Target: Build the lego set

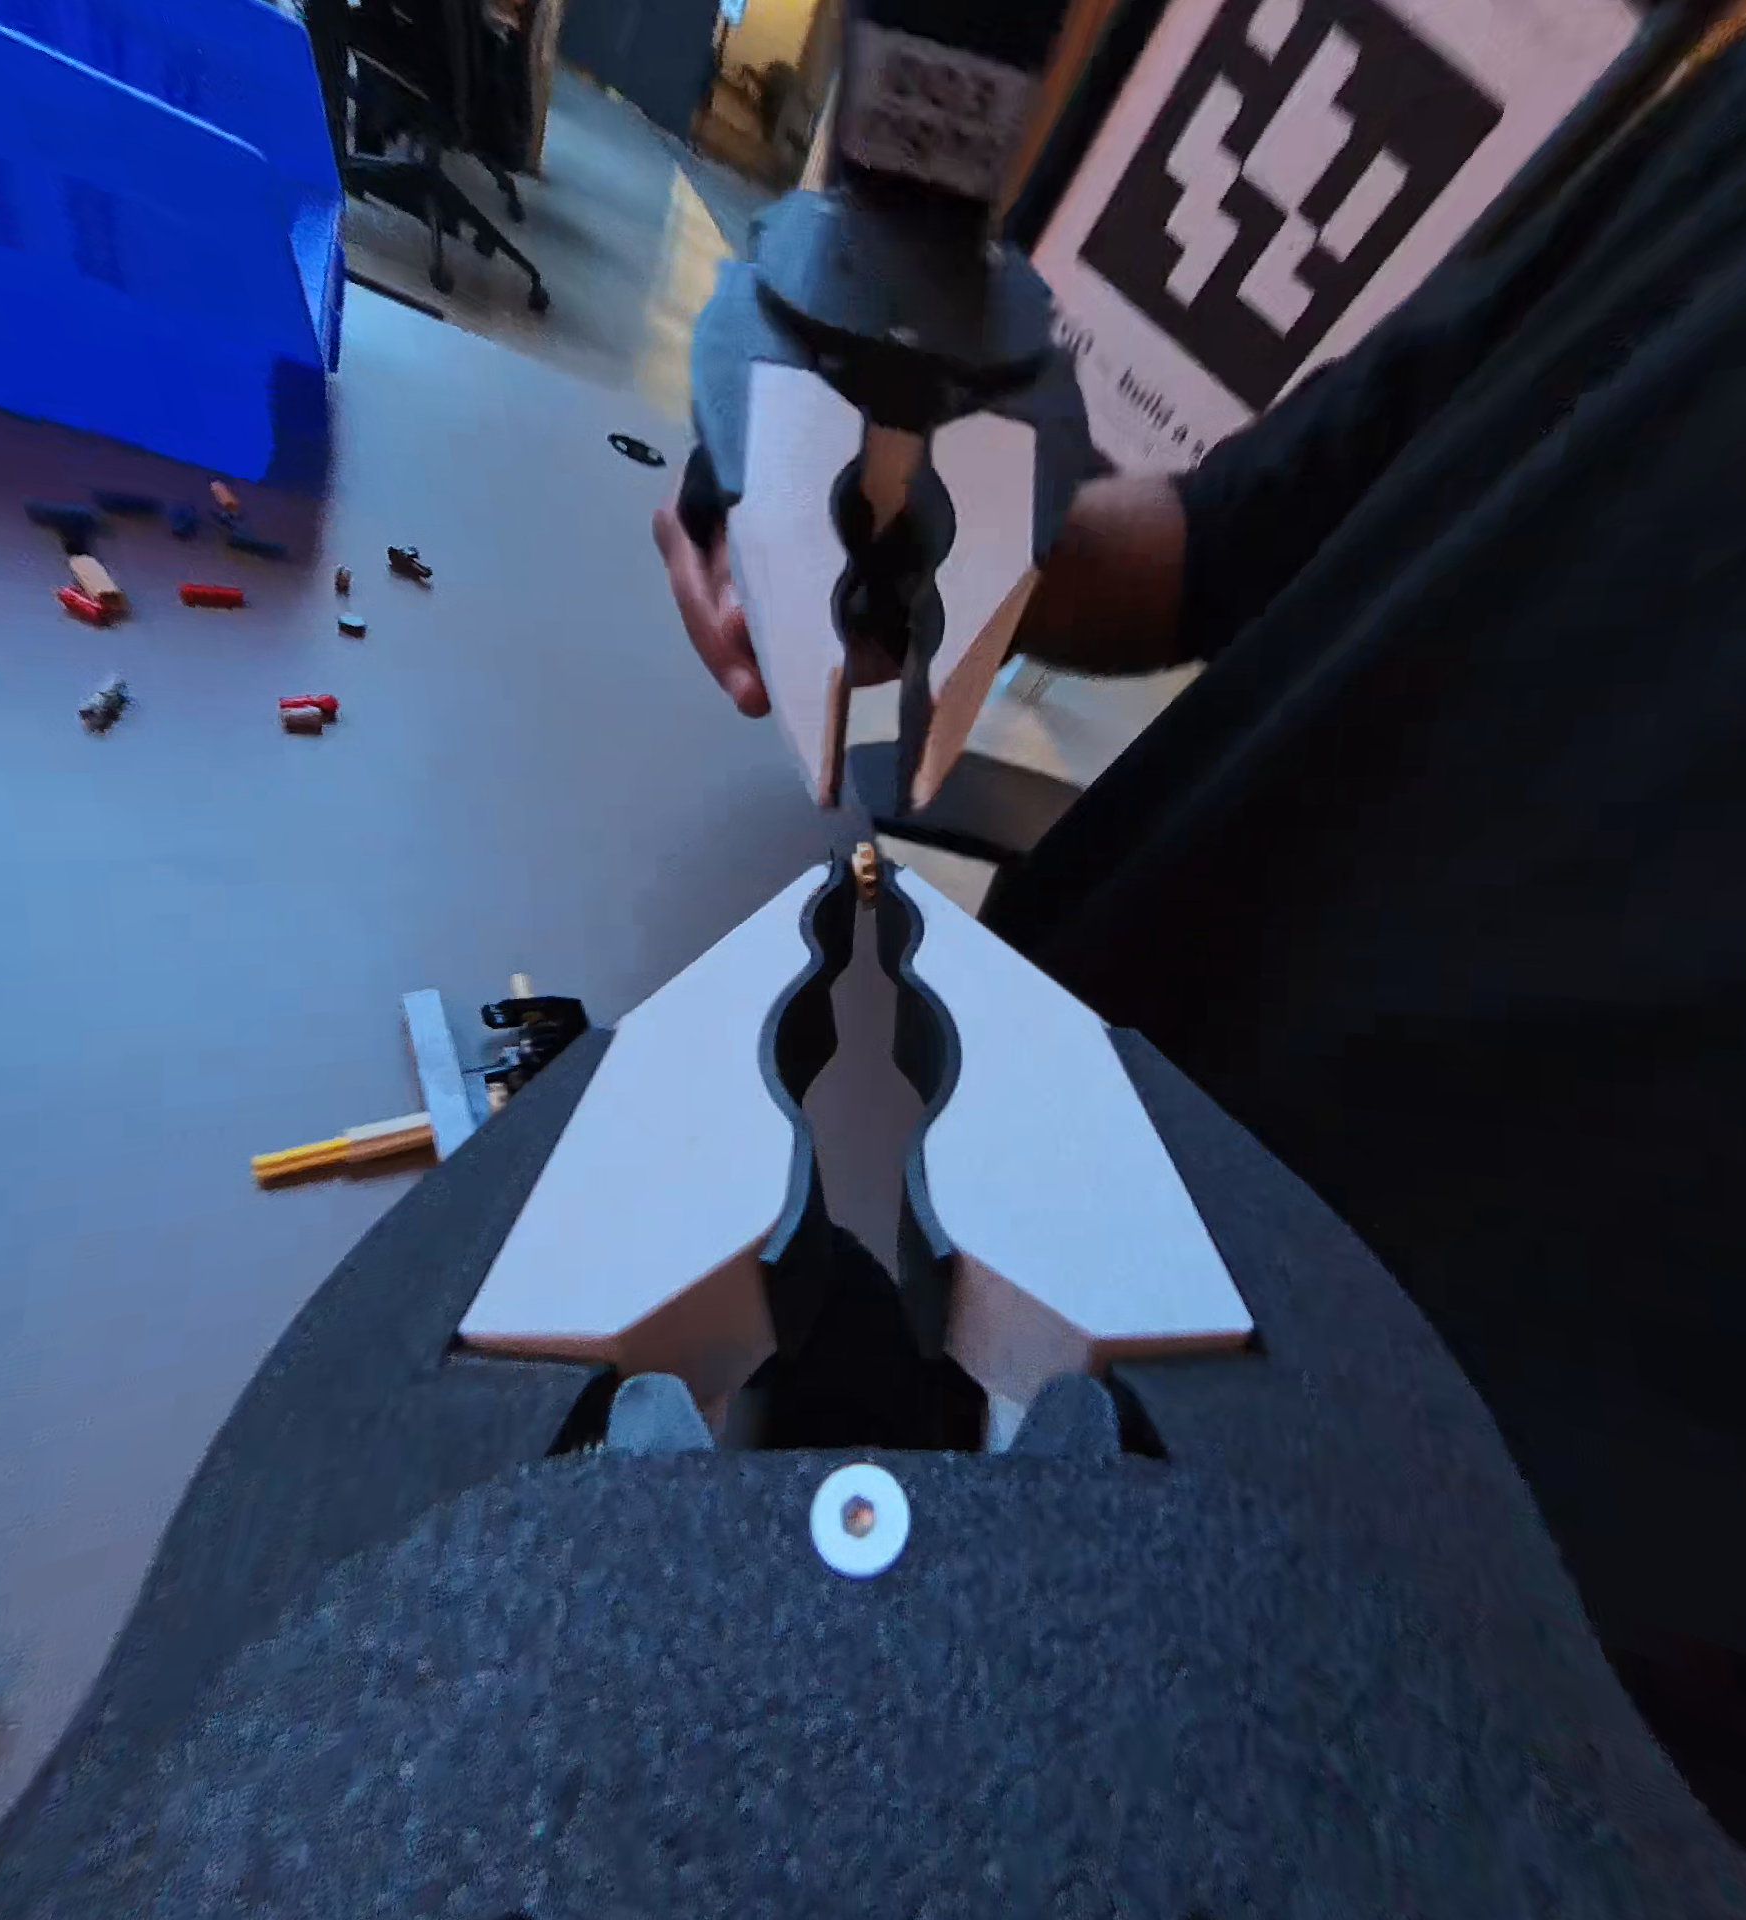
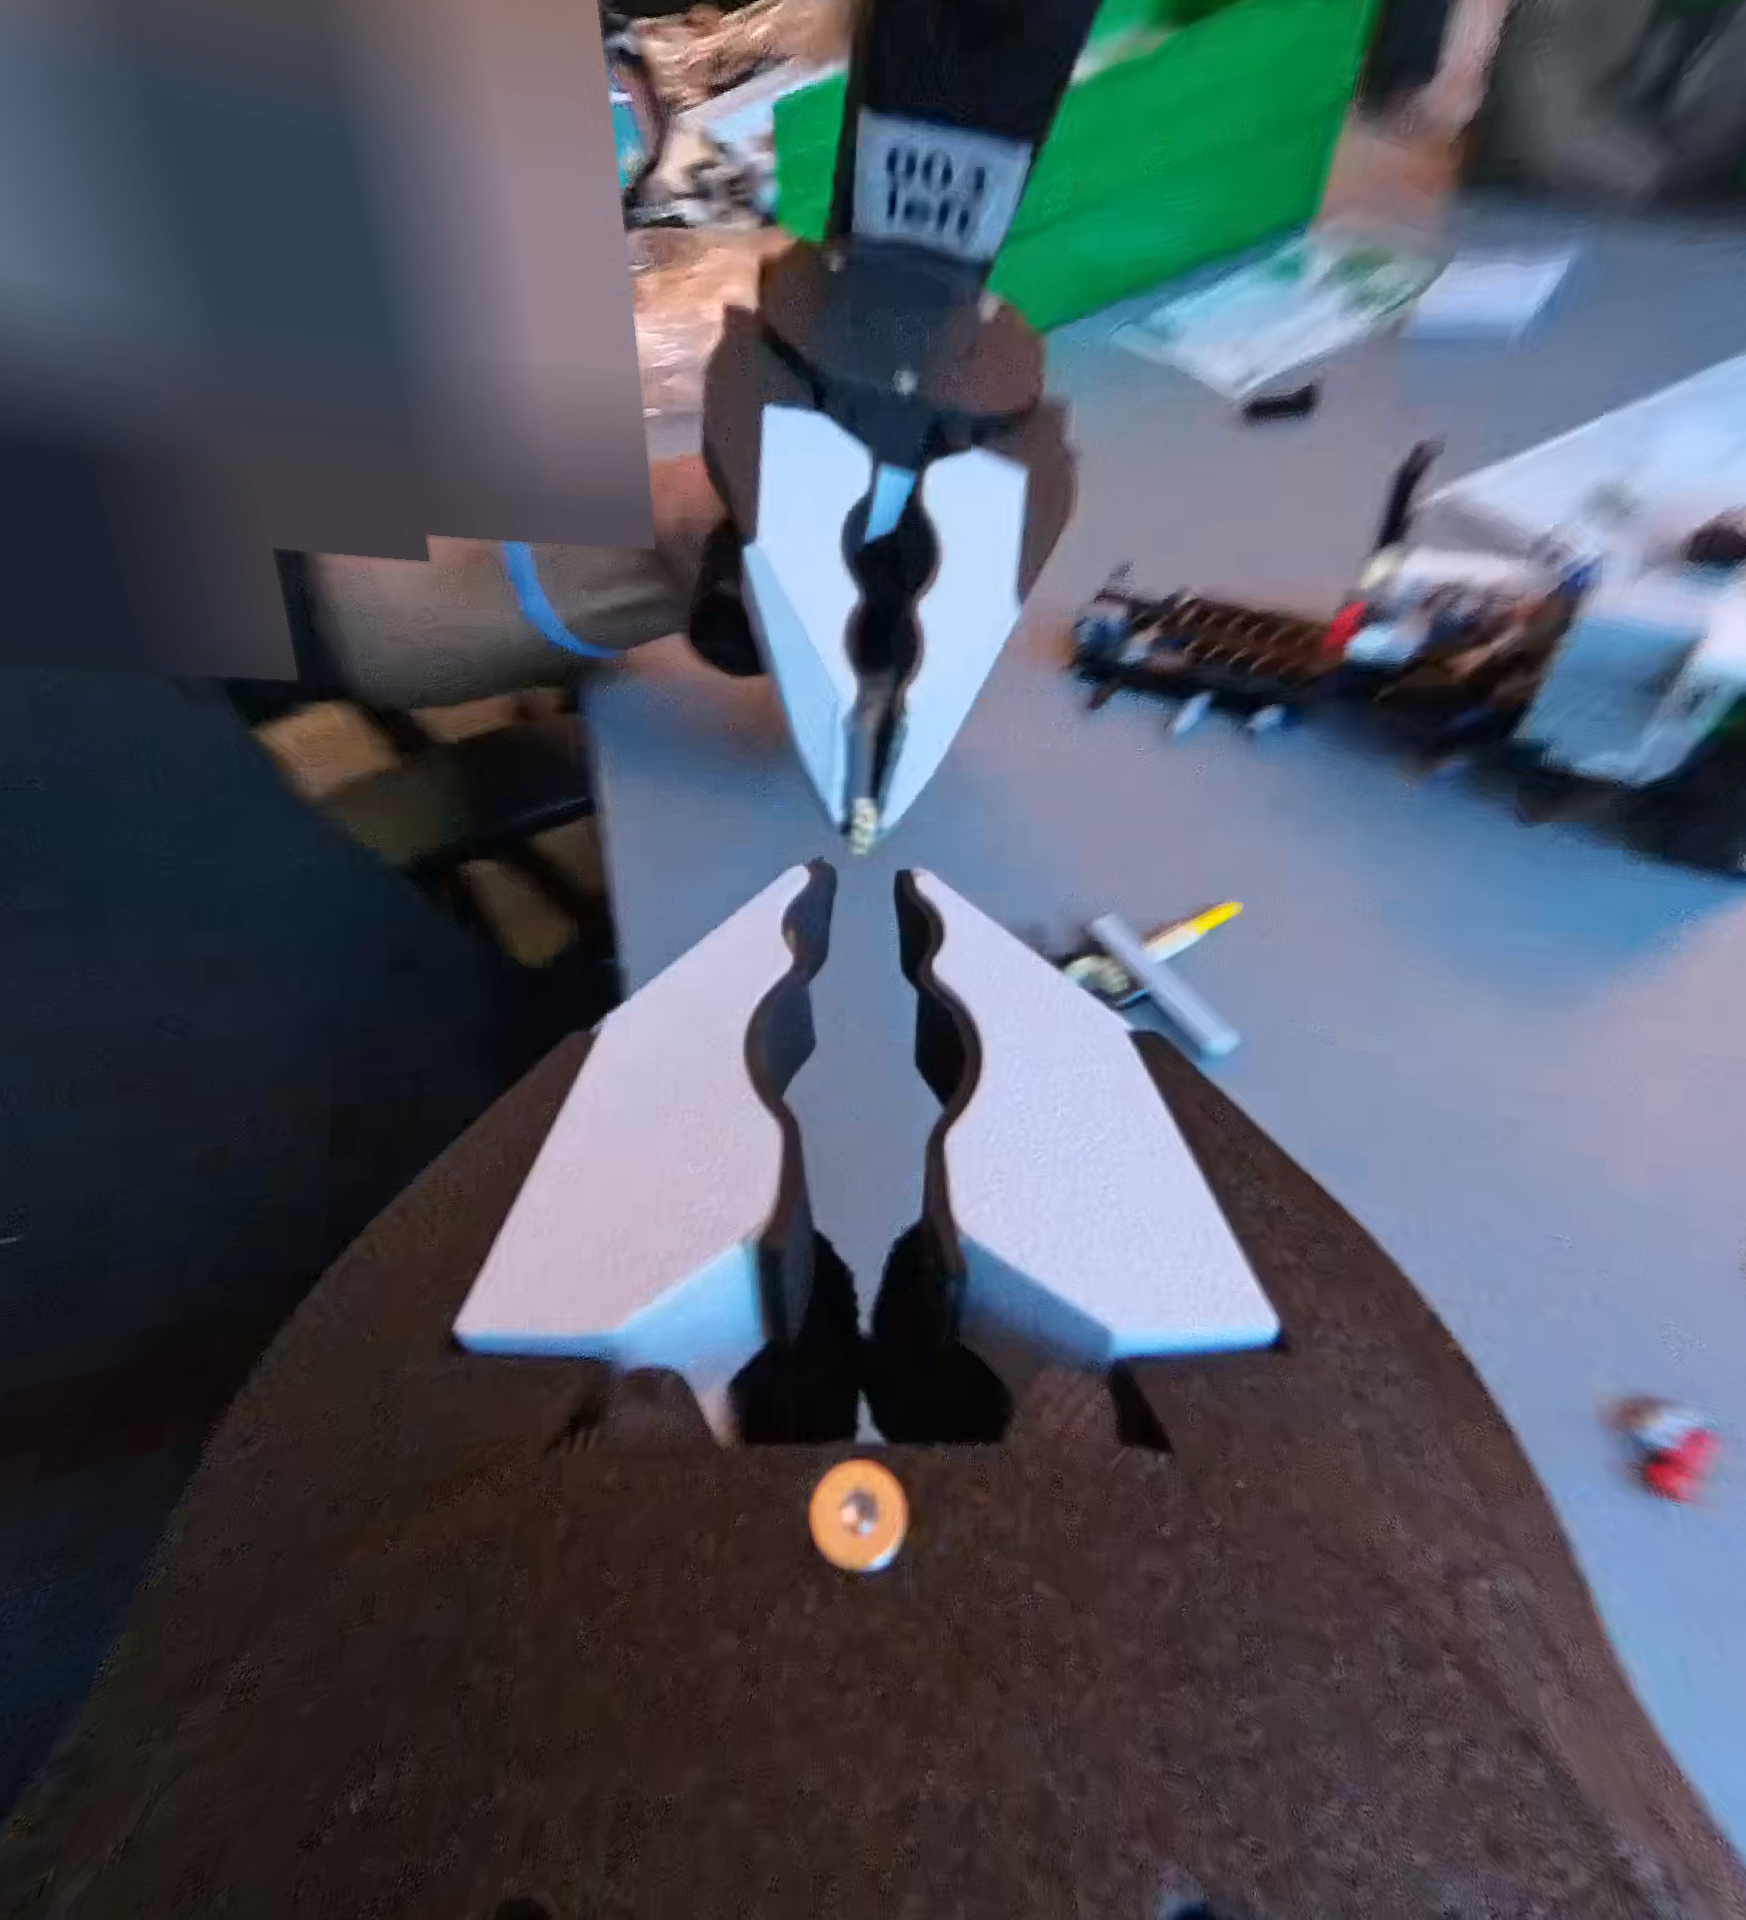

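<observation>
1. In the left wrist view, the left gripper [image 1: 864, 871] was pinching a small tan gear [image 1: 863, 865] at its very tips, held up above the grey table [image 1: 173, 935].
2. Facing it tip to tip, the right gripper [image 1: 867, 802] hung just beyond the gear, its fingers a little apart, with a hand [image 1: 708, 597] around its body.
3. Loose red, tan and dark pieces [image 1: 100, 597] lay scattered near a blue bin [image 1: 121, 218]; a yellow-and-tan stick [image 1: 344, 1148] and a grey bar [image 1: 443, 1070] lay closer in.
4. In the right wrist view, the right gripper [image 2: 864, 878] was spread, with nothing between its fingers.
5. The left gripper [image 2: 864, 821] pointed back at it, nipping the gear [image 2: 863, 831].
6. A half-built model [image 2: 1368, 634] sat well off on the table [image 2: 1264, 1195].
</observation>
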The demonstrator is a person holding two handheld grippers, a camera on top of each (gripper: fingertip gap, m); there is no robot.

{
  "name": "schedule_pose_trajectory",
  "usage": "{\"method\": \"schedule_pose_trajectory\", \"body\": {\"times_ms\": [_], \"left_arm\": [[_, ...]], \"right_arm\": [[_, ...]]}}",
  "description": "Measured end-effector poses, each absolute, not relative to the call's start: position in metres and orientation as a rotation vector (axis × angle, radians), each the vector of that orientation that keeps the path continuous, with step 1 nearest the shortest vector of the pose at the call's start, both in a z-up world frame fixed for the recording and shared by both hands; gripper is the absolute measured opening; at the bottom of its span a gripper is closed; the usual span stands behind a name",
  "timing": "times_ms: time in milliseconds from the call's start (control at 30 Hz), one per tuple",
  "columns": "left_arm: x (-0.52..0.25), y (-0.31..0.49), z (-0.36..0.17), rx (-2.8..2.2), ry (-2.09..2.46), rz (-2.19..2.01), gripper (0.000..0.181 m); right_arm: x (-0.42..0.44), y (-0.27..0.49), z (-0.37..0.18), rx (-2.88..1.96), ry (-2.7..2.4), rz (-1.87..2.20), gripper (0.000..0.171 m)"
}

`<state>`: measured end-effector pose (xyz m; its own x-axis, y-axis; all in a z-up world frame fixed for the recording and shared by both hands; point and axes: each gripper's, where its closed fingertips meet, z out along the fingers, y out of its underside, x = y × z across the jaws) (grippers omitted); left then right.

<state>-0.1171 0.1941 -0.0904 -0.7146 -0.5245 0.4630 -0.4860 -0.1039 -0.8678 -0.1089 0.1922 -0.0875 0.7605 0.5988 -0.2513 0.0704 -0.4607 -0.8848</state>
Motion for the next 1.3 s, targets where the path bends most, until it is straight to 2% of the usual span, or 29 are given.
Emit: {"method": "schedule_pose_trajectory", "body": {"times_ms": [200,500,1300], "left_arm": [[-0.108,0.192,-0.122,-1.014,2.291,-1.758,0.001],[-0.114,0.182,-0.137,-1.047,2.387,-1.812,0.001],[-0.114,0.177,-0.146,-1.043,2.441,-1.716,0.001]], "right_arm": [[-0.107,0.186,-0.12,-1.974,-0.401,0.994,0.007],[-0.113,0.182,-0.143,-2.015,-0.415,0.959,0.011],[-0.115,0.184,-0.144,-2.005,-0.425,0.915,0.004]]}}
